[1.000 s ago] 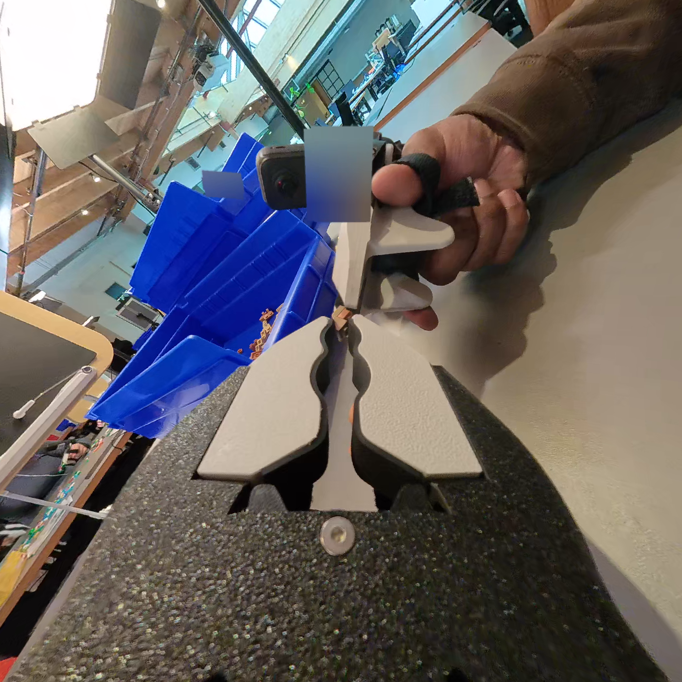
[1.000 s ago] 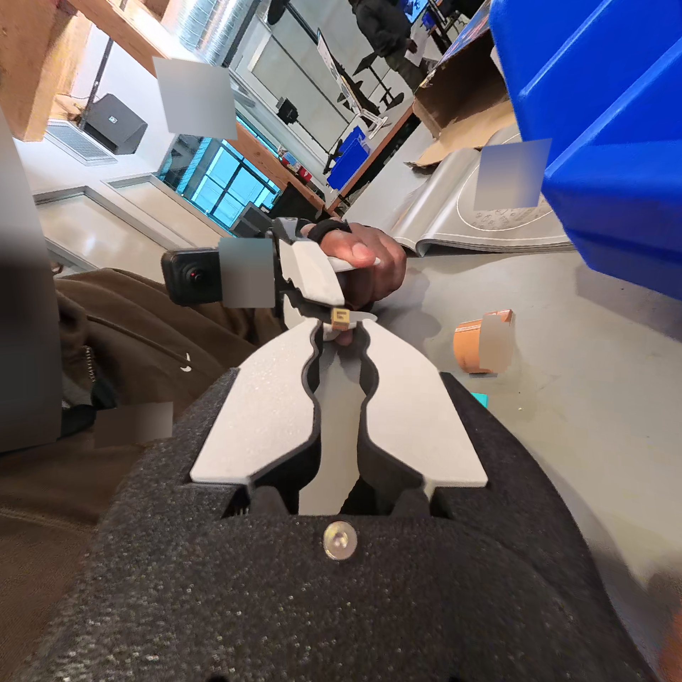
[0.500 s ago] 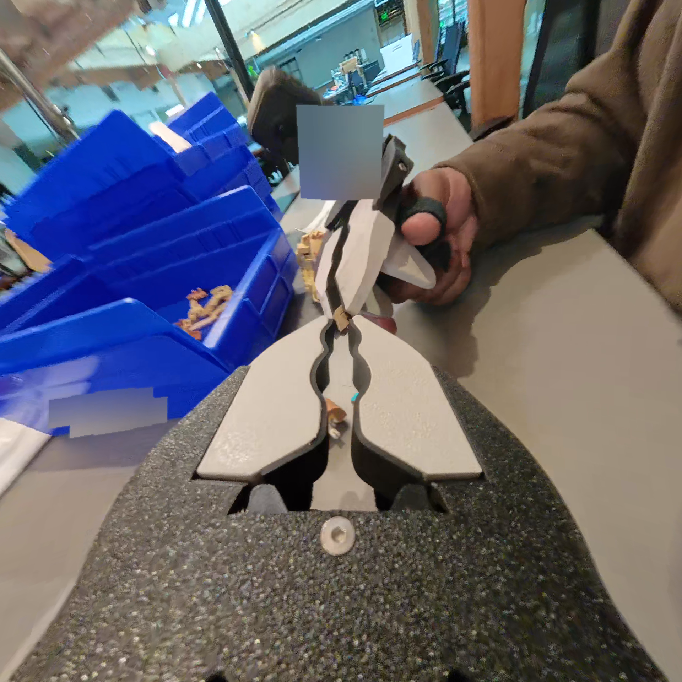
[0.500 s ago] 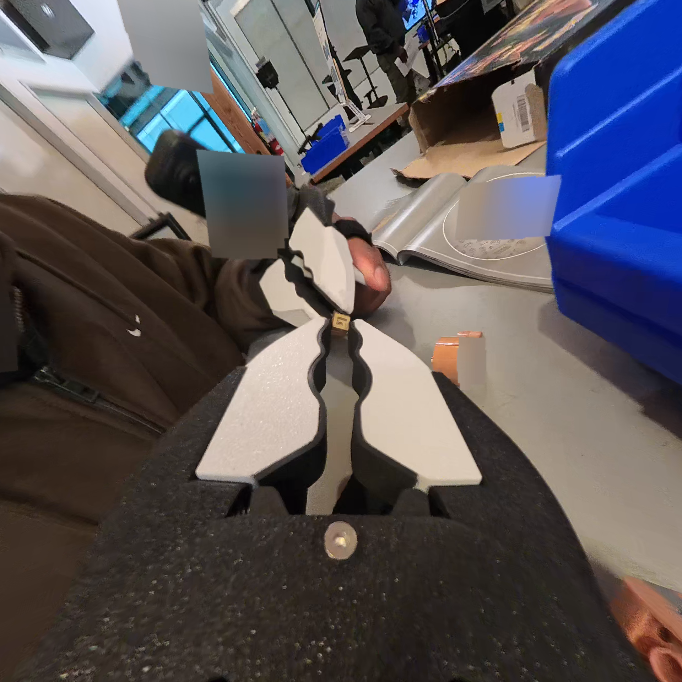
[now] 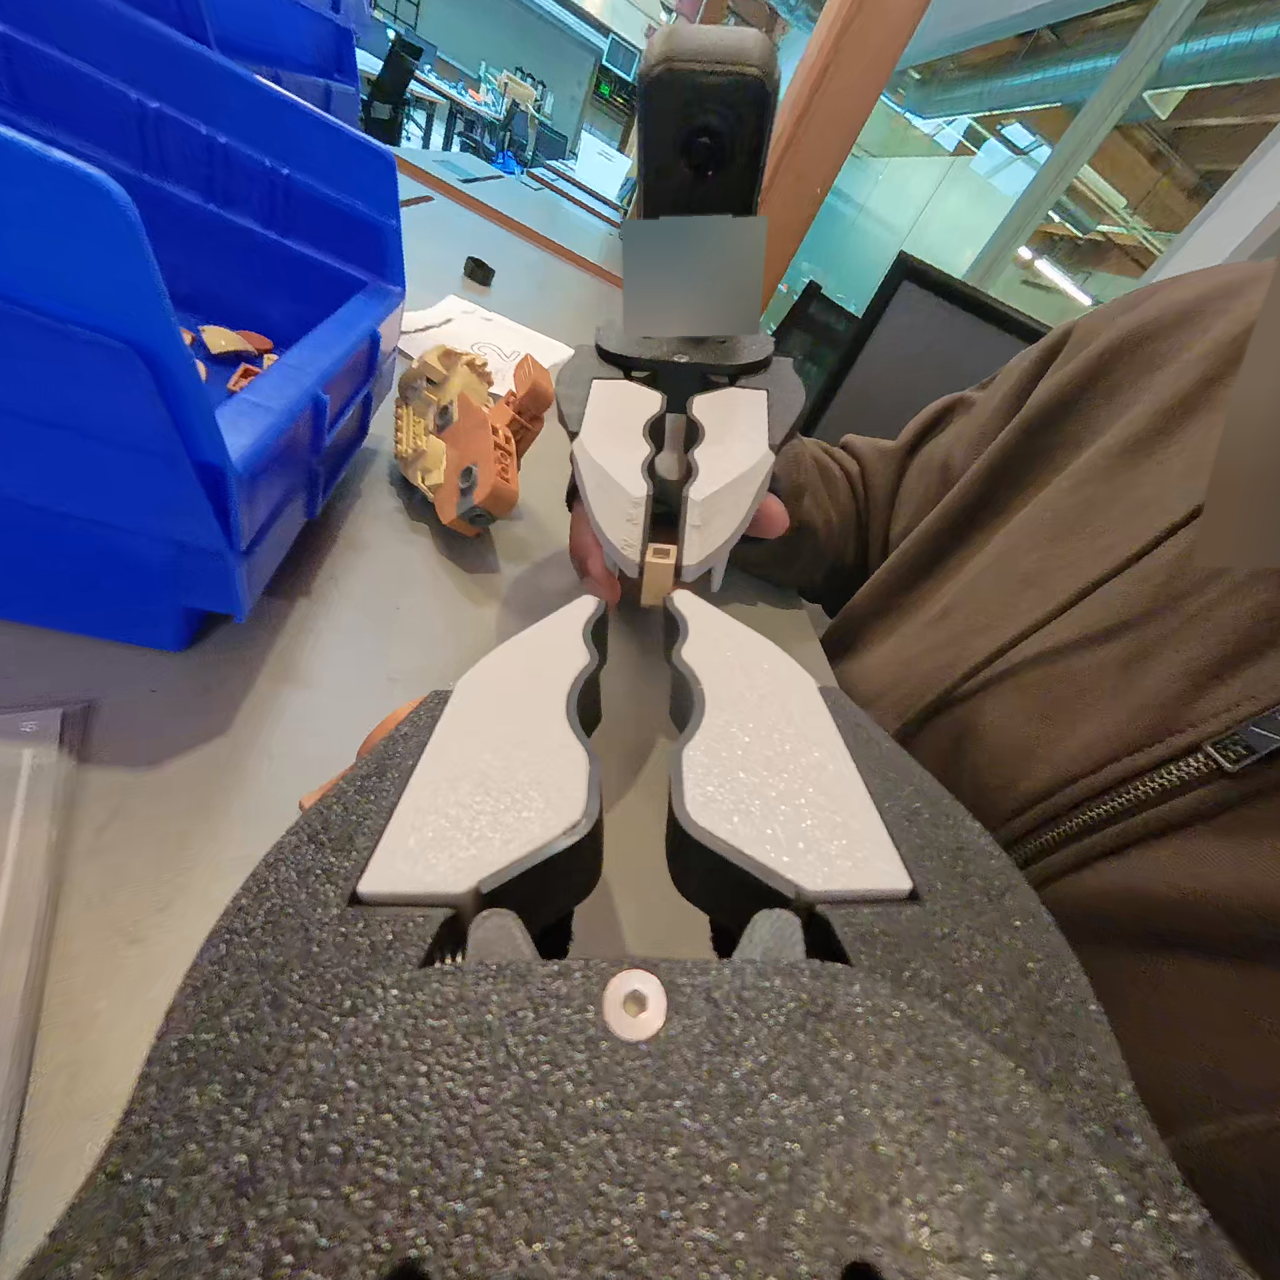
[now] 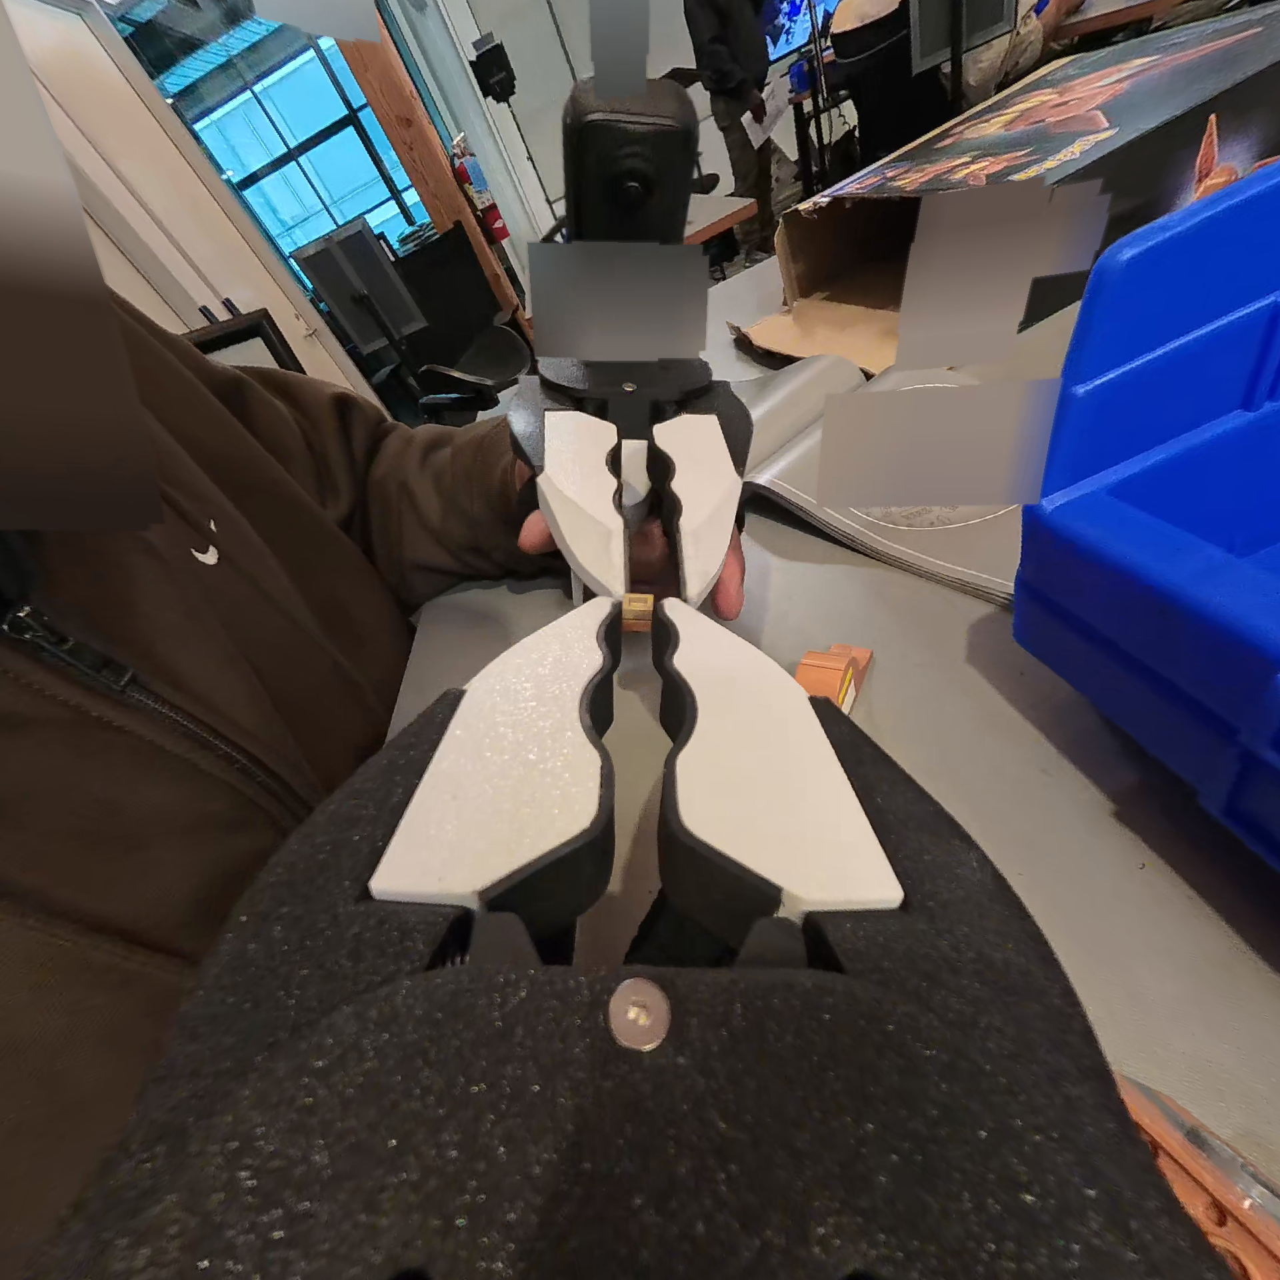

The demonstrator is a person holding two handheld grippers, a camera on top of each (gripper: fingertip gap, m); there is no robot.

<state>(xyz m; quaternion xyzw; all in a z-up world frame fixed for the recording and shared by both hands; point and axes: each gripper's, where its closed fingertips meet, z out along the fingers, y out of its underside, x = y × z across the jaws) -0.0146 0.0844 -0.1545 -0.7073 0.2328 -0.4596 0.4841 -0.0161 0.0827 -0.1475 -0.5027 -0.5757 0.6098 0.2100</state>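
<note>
One small tan brick (image 5: 656,573) is held above the counter (image 5: 277,679), between the two grippers, which face each other tip to tip. The right gripper (image 6: 637,609) has it: both fingers (image 5: 616,512) press on the brick's sides, nearly closed. The left gripper (image 5: 638,601) sits just below the brick with its fingers (image 5: 526,706) slightly apart; one tip is at the brick's lower end, and the other is clear of it. Half a second ago these fingers were also pinched on the brick; now they have parted. One tan-and-orange brick model (image 5: 457,443) lies beyond the brick on the left gripper's side, with at least two stacked blue bins (image 5: 208,415) farther that way. One orange block (image 6: 828,672) lies near the brick, and one open booklet (image 6: 900,533) lies beyond it.
</note>
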